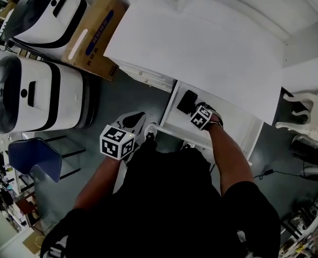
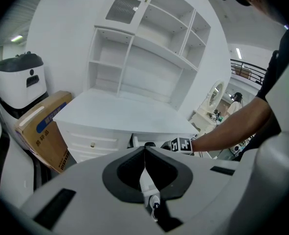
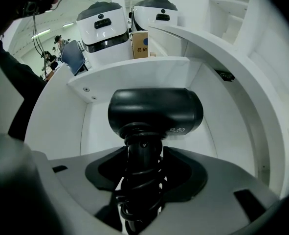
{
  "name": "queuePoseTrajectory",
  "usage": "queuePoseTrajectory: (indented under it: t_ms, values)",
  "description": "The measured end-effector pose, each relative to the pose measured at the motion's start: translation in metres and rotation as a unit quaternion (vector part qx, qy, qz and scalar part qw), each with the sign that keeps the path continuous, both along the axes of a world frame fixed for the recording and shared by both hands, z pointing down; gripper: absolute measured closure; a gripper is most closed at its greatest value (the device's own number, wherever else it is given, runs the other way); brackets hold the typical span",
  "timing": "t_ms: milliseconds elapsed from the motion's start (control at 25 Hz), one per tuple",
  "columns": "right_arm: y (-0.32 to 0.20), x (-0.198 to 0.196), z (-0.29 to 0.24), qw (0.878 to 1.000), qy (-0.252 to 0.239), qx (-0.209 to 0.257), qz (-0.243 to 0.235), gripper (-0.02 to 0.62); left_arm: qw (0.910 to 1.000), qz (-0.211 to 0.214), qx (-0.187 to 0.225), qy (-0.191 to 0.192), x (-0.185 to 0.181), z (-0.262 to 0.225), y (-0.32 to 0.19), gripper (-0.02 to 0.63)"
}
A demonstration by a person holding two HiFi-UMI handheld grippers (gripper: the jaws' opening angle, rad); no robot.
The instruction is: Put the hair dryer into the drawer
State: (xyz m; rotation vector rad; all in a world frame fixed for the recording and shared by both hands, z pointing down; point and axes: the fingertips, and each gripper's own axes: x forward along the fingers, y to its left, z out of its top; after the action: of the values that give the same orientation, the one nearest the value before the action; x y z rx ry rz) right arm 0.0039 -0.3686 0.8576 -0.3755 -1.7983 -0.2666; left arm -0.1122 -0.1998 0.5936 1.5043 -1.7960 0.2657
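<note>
The big white desk (image 1: pixel 202 52) with shelves fills most of the view. Two white machines (image 1: pixel 35 95) with black bands stand to its left. A brown cardboard box (image 1: pixel 94 34) leans against the desk's side. It has a blue label, but the writing is too small to read. A blue chair (image 1: pixel 35 157) sits near the machines.

The white drawer (image 3: pixel 217 131) is pulled out from under the desk top. The black hair dryer (image 3: pixel 156 111) is inside the open drawer. I cannot tell if it touches the bottom. Its fat round body lies sideways, from the left wall toward the right wall. Its handle points back at the claw, and the black cord is wound around the handle. A small label with tiny print is on the body, too small to read.

The right gripper (image 3: pixel 142 155) has its jaws squeezed on the handle and the wound cord. From above, it reaches into the drawer with the hair dryer (image 1: pixel 186 102) in front of it.

The left gripper (image 2: pixel 145 153) has its jaws pressed together with nothing between them. It is out in front of the desk, well apart from the drawer.
</note>
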Motion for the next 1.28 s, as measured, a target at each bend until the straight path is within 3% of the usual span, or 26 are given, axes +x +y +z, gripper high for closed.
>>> queuePoseTrajectory:
  t_ms: [240,840,1280]
  values:
    - [-0.001,0.005,0.009,1.000,0.013,0.013,-0.013,0.356,0.9997,-0.021,-0.003,-0.010,-0.017,-0.004,0.014,0.595]
    - [0.000,0.007,0.019,0.999,0.026,0.030,-0.025,0.354,0.9997,-0.018,-0.004,-0.015,-0.015,-0.005,0.024,0.595]
    - [0.001,0.008,-0.007,0.998,-0.022,0.059,-0.015,0.353,0.9999,0.013,0.005,-0.010,-0.012,-0.006,0.012,0.595]
